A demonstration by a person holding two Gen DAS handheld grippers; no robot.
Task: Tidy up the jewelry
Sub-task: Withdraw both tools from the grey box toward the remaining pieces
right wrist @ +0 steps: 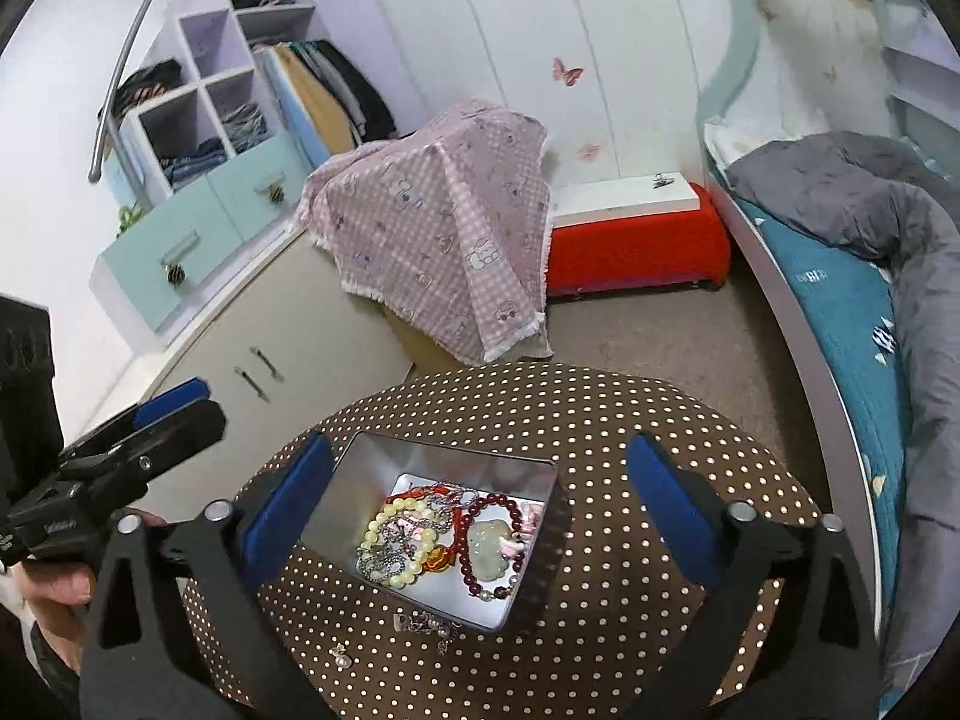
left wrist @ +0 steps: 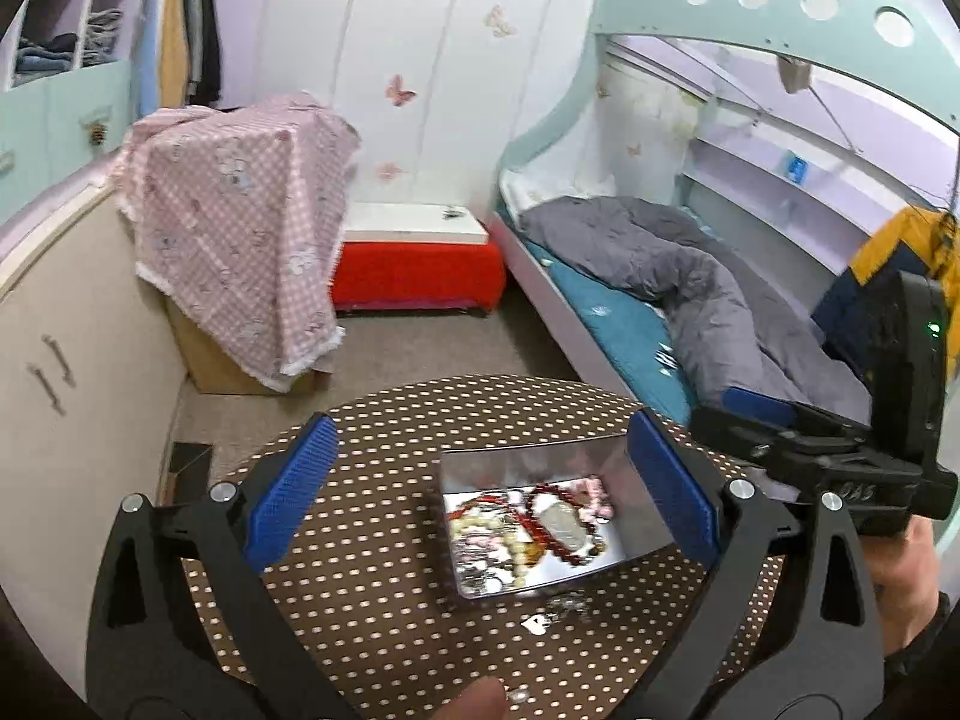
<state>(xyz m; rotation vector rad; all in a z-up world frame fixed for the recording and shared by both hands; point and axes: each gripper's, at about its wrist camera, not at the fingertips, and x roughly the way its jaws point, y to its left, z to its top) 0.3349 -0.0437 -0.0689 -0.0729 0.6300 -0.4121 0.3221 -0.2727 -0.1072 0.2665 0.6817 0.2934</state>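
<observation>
Right wrist view, I am logging a metal tin (right wrist: 528, 564) on the dotted table (right wrist: 600, 408), holding slippery, tangle-prone beaded bracelets (right wrist: 492, 540); both claws gaping, empty; I am judging loose silver chain (right wrist: 429, 624) best pinched mid-strand.

The right gripper (right wrist: 480, 510) is hovering with its jaws spread wide and empty over a metal tin (right wrist: 528, 570) sitting on a polka-dot table (right wrist: 600, 414). Beaded bracelets (right wrist: 444, 540) are lying tangled inside, and a silver chain (right wrist: 429, 624) is resting just outside the tin's near edge.
</observation>
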